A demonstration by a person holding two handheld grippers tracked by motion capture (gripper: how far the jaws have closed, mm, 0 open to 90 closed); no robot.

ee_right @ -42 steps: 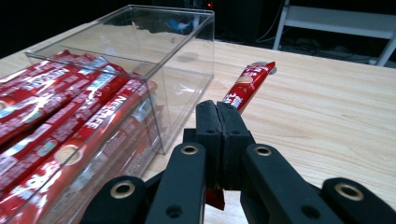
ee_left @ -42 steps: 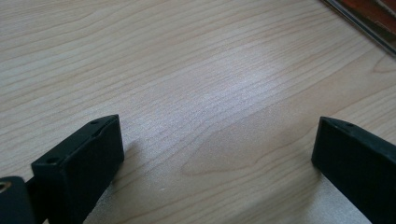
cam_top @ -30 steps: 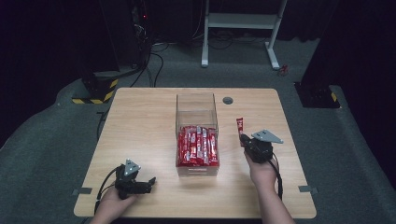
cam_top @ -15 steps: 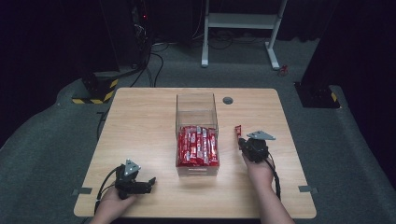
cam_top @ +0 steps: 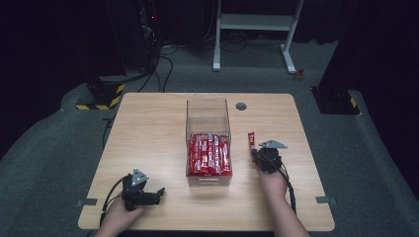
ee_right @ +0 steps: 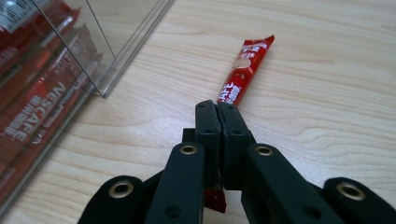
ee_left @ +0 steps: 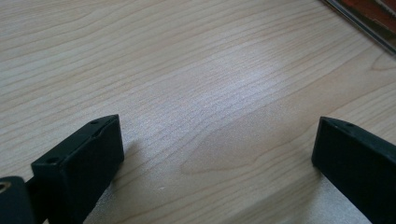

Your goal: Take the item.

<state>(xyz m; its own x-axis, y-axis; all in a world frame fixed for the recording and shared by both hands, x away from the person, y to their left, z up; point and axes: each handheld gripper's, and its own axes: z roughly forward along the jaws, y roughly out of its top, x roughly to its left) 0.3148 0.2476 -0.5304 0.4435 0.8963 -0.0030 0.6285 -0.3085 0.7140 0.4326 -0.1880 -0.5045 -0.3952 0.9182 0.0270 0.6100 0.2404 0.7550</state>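
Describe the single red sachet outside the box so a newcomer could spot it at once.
Start at the clear box in the middle of the wooden table, stocked with red sachets. Just right of it, the right gripper is shut on one long red sachet, printed with white lettering. Unlike its neighbours, it lies outside the box.

Your right gripper sits low over the table, jaws pinched together, forearm entering from the bottom edge. Your left gripper rests near the front-left corner, lying level, jaws spread wide apart.
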